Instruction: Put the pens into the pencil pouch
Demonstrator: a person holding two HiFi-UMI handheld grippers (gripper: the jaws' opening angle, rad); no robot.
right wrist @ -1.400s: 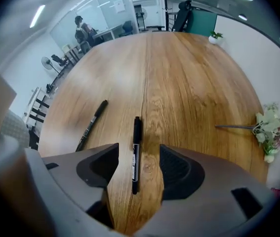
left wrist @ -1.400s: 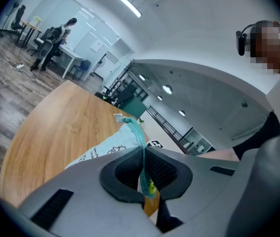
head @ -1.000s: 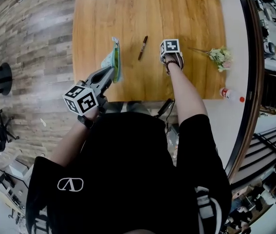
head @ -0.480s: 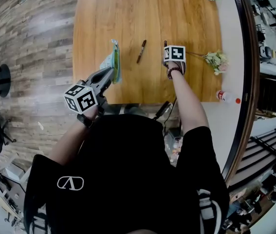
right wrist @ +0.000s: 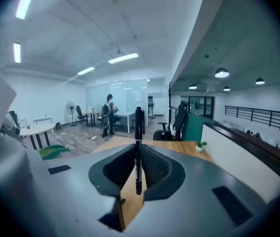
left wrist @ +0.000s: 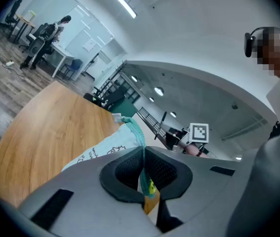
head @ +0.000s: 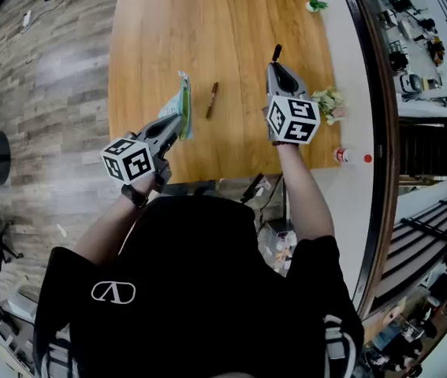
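Observation:
My left gripper (head: 174, 123) is shut on the zip edge of the pale green pencil pouch (head: 180, 105), which it holds up on edge above the wooden table (head: 152, 30). In the left gripper view the pouch (left wrist: 111, 149) runs away from the jaws, its teal zip pinched between the pads. My right gripper (head: 275, 65) is raised high over the table and shut on a black pen (head: 276, 52) that sticks out past its tips. The right gripper view shows that pen (right wrist: 139, 147) standing upright between the pads. A brown pen (head: 212, 99) lies on the table between the two grippers.
A small bunch of flowers (head: 327, 101) lies at the table's right edge. A little potted plant (head: 312, 5) stands at the far right corner. A bottle with a red cap (head: 341, 155) sits on the white ledge to the right. Wooden floor lies to the left.
My right gripper has lifted off the table with the black pen and turned from pointing down to nearly level. The left gripper with the pouch has risen slightly.

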